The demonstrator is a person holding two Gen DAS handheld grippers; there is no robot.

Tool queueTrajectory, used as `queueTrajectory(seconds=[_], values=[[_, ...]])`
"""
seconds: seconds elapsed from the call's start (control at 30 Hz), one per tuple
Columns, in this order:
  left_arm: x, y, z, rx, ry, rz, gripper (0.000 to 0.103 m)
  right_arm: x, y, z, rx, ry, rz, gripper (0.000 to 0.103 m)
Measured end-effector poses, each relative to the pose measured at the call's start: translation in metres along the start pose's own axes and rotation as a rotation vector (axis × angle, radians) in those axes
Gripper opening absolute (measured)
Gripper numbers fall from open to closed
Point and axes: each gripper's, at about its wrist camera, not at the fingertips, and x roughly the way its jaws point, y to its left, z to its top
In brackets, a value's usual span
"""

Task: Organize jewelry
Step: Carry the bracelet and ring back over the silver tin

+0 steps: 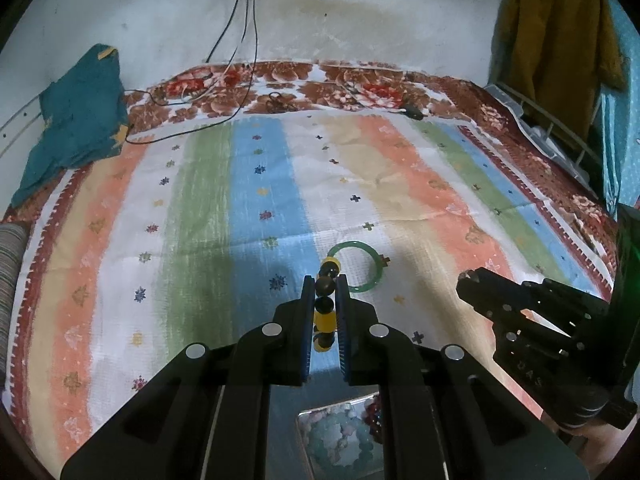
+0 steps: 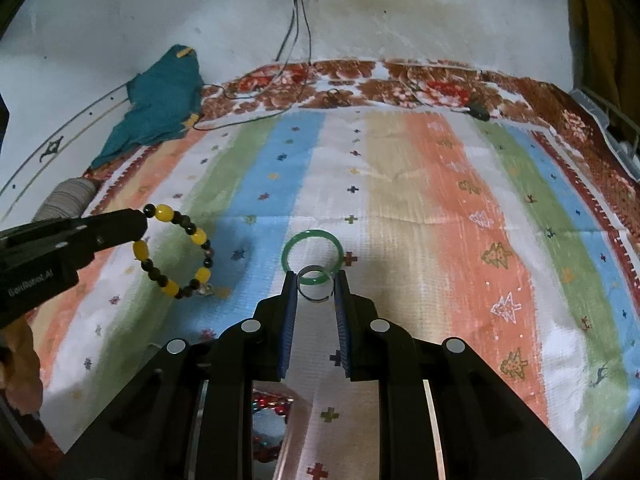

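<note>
Beaded bracelet: a loop of alternating yellow oval beads and small dark round beads, with a pale charm at its low end. It is held clear of the striped cloth and hangs as an open ring, pinched at its upper bead run.

Silver ring: a thin, plain metal band, held upright off the cloth with its opening facing the right wrist view.

Green bangle: a smooth, translucent jade-green hoop. It is laid flat on the cloth, on the white stripe near the middle, well in from every edge.
</note>
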Motion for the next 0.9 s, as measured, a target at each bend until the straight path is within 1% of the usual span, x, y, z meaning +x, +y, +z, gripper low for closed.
queueTrajectory(seconds=[0.13,0.37,0.43,0.53,0.63,0.9], values=[[-0.011,0.0,-0.003,-0.01,-0.014,-0.005,0.01,-0.01,0.007,-0.004,-0.016,-0.02,0.015,0.019],[-0.033,-0.007,-0.011,0.006,-0.047,-0.01,0.01,-0.024,0.018,-0.008,-0.043,-0.048,0.032,0.019],[-0.041,-0.008,-0.013,-0.008,-0.062,-0.003,0.01,-0.027,0.019,-0.009,-0.046,-0.052,0.037,0.019],[-0.048,-0.01,-0.015,-0.025,-0.071,-0.02,0.01,-0.032,0.02,-0.012,-0.047,-0.054,0.049,0.019],[-0.053,-0.013,-0.019,-0.018,-0.074,-0.025,0.01,-0.038,0.019,-0.014,-0.037,-0.052,0.08,0.019],[-0.068,-0.02,-0.026,-0.01,-0.099,-0.03,0.01,-0.053,0.025,-0.02,-0.053,-0.067,0.092,0.019]])
